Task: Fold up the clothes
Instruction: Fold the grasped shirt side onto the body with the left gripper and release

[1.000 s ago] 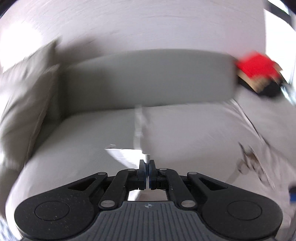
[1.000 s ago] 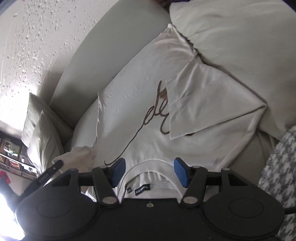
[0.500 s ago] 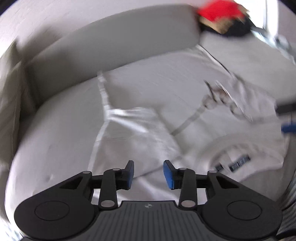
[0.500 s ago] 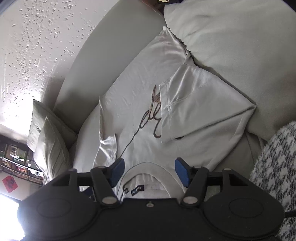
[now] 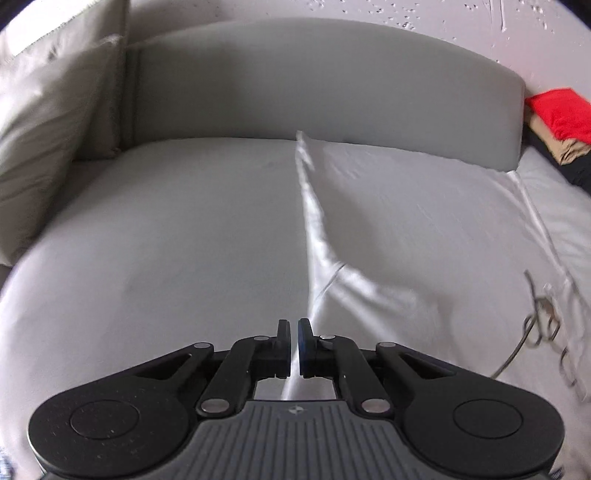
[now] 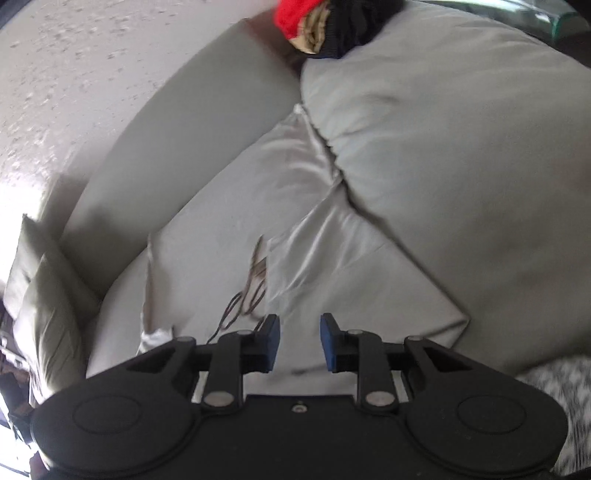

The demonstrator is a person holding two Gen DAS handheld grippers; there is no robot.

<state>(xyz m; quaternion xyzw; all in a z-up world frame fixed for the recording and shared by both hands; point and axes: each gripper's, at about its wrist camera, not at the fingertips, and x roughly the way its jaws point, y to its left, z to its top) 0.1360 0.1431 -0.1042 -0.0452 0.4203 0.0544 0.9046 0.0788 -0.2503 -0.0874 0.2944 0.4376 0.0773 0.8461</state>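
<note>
A white T-shirt [image 5: 424,229] with a dark script print [image 5: 539,321] lies spread on the grey sofa seat [image 5: 166,240]. My left gripper [image 5: 294,345] is shut on the shirt's left side edge, and the fabric runs up taut from the pads as a ridge. In the right wrist view the same shirt [image 6: 221,229] has its right sleeve [image 6: 351,266] folded over the chest. My right gripper [image 6: 300,339] hovers low over the shirt near the print [image 6: 251,291]. Its jaws are closing, with a gap still showing and flat fabric seen between the pads.
The sofa backrest [image 5: 314,81] curves behind the shirt. A grey cushion [image 5: 48,110] leans at the left, a large cushion [image 6: 461,147] presses on the shirt's right side. A red, tan and black clothes pile [image 6: 317,22] sits at the far end. Houndstooth fabric [image 6: 554,387] lies lower right.
The left gripper, open half a second ago, has dropped onto the shirt's side edge and shut on it. The right gripper's jaws have narrowed and it has moved forward past the collar.
</note>
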